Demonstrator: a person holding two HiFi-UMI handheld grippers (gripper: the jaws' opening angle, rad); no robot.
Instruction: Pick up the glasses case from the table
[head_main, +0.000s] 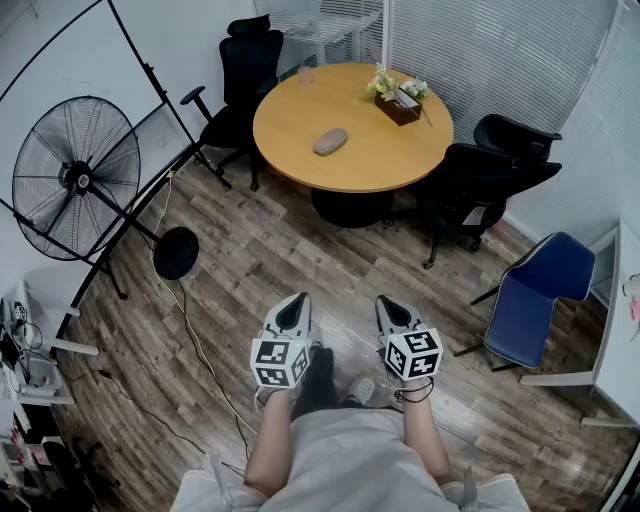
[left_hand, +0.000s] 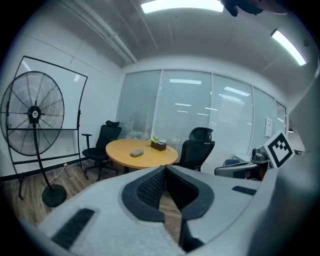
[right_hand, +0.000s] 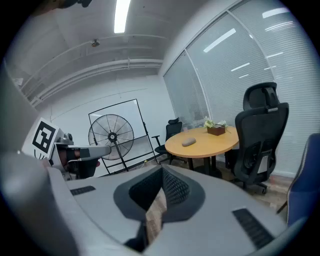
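Two grippers and one target, taken view by view.

**Head view.** I have the left gripper (head_main: 296, 303) and the right gripper (head_main: 387, 304) side by side over the wooden floor, near the person's knees. The glasses case (head_main: 330, 141), a grey rounded oblong, lies alone on the left half of the round table (head_main: 390, 160) at the far side of the room, well apart from both grippers. A flower box (head_main: 398, 102) stands on the table's far right part. A standing fan (head_main: 75, 178) is at the left, and office chairs ring the table.

**Left gripper view.** The jaws are clenched tip to tip with nothing between them. The case (left_hand: 137, 153) shows small and far beyond them on the tabletop.

**Right gripper view.** These jaws are likewise pressed together and empty. The case (right_hand: 188, 142) lies far ahead, toward the table's left edge.

**Handling.** I judge the case light and fairly stiff, and its smooth curved shell is likely to slip under a glancing pinch. I would open one gripper and close it across the case's narrow width at mid-length, with the pads low on its sides.
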